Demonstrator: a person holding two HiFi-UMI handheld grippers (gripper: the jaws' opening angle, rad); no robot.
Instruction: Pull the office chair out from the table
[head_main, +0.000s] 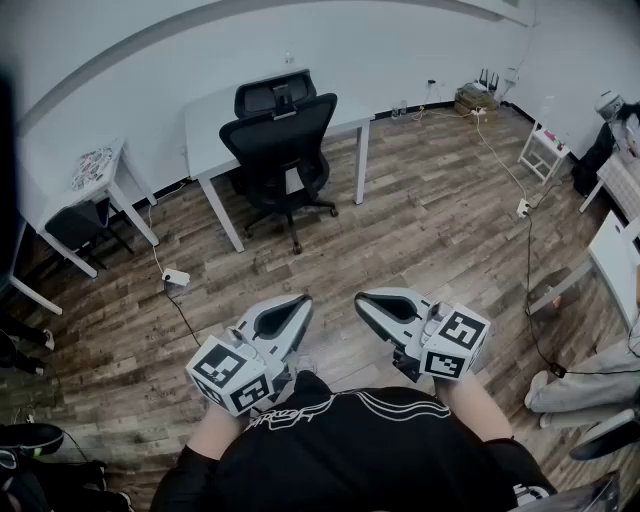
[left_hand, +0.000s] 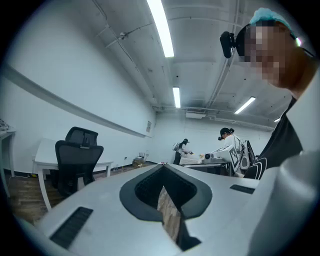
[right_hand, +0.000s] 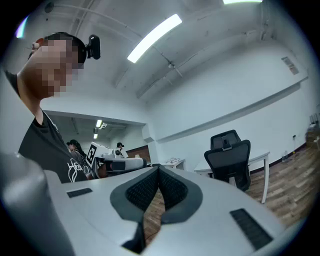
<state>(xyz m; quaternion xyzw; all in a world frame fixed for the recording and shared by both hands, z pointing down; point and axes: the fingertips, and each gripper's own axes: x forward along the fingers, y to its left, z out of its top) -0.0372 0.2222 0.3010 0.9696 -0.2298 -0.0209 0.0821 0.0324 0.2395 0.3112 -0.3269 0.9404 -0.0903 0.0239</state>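
A black mesh-back office chair (head_main: 283, 148) with a headrest stands pushed under a white table (head_main: 215, 118) by the far wall. It also shows at the left in the left gripper view (left_hand: 76, 159) and at the right in the right gripper view (right_hand: 229, 160). Both grippers are held close to my body, far from the chair, pointing level toward it. My left gripper (head_main: 298, 304) is shut with nothing between its jaws. My right gripper (head_main: 364, 300) is shut and empty too.
A small white desk (head_main: 88, 178) with a dark stool under it stands at the left. A power strip (head_main: 176, 277) and cables lie on the wood floor. White tables (head_main: 615, 250) and seated people are at the right. A small white stand (head_main: 545, 148) is at the far right.
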